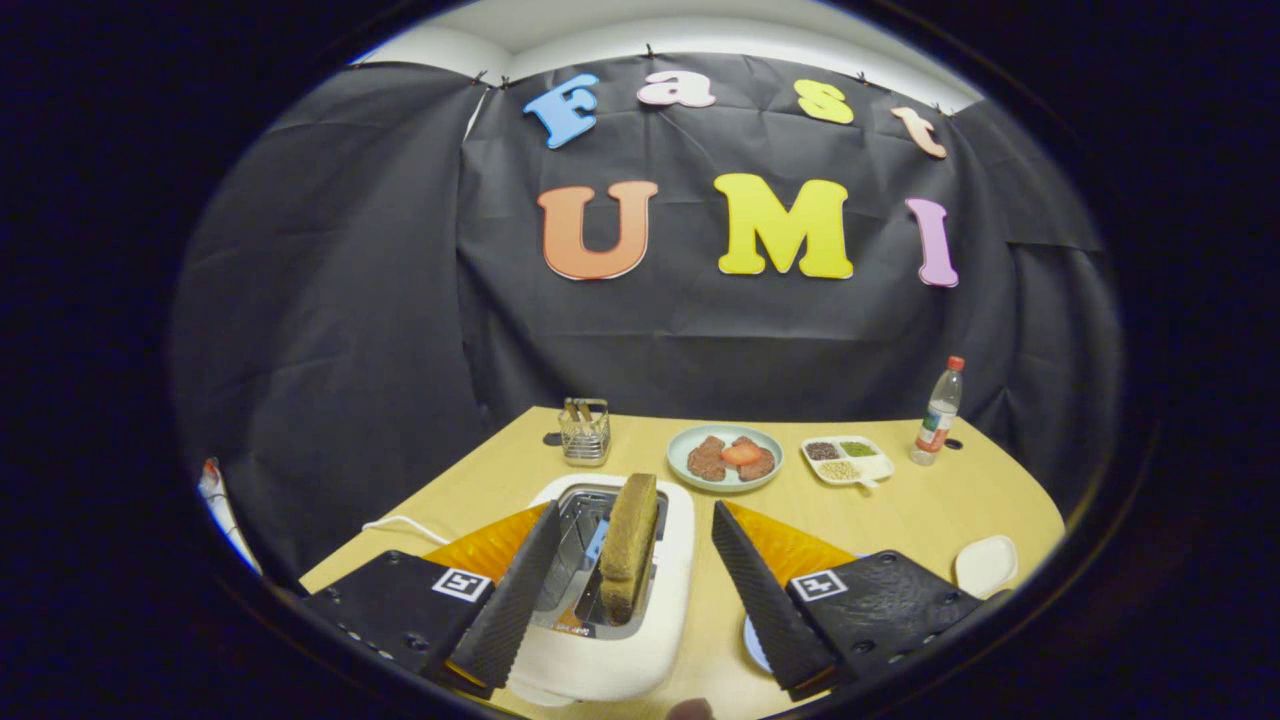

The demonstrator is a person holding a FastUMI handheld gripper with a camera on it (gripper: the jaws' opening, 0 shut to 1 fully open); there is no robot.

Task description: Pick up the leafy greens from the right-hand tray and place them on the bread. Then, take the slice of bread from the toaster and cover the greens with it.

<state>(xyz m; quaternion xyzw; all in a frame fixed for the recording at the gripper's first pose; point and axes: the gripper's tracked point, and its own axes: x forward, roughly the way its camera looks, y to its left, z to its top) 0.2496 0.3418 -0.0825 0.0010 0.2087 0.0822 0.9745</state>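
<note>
A white toaster (668, 560) stands on the wooden table just ahead of my fingers. A brown slice of bread (630, 540) sticks up on edge out of its right slot. My gripper (633, 522) is open, with the left finger (515, 590) over the toaster's left side and the right finger (755, 590) to the toaster's right, the slice standing in the gap between them. Neither finger touches the bread.
Beyond the toaster a pale green plate (685, 452) holds brown slices with a red piece on top. To its right sit a small divided dish (880, 466) and a bottle (940, 412). A wire holder (585, 432) stands at the back left. A white dish (985, 565) lies right.
</note>
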